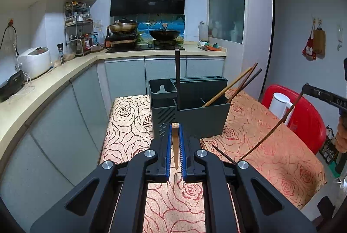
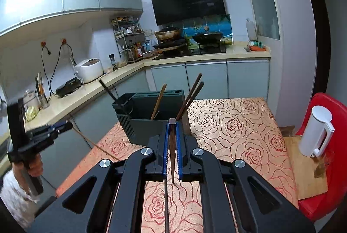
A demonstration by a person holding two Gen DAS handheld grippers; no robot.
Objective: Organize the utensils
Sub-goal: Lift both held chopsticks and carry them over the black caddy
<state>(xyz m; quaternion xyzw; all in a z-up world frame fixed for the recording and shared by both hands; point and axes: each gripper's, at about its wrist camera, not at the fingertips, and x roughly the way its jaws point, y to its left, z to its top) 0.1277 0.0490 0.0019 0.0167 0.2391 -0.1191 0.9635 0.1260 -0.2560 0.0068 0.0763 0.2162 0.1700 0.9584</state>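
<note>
In the left wrist view my left gripper [image 1: 175, 127] is shut on a light wooden chopstick [image 1: 175, 146], held above the rose-patterned table [image 1: 130, 124]. Just ahead stands a dark grey utensil holder [image 1: 195, 111] with several chopsticks [image 1: 227, 87] leaning in it and one dark stick [image 1: 177, 72] upright. At the right edge the right gripper [image 1: 312, 91] holds a long dark chopstick [image 1: 271, 131]. In the right wrist view my right gripper [image 2: 172, 123] is shut on that dark chopstick [image 2: 172, 146], facing the holder [image 2: 147, 122]. The left gripper [image 2: 65, 125] shows at far left.
Loose chopsticks [image 1: 223, 153] lie on the cloth right of my left gripper. A red chair [image 2: 325, 189] at the table's right carries a white kettle [image 2: 316, 131] and a wooden board [image 2: 303, 168]. A kitchen counter [image 1: 43, 90] runs along the left. A hand [image 2: 35, 165] grips the left handle.
</note>
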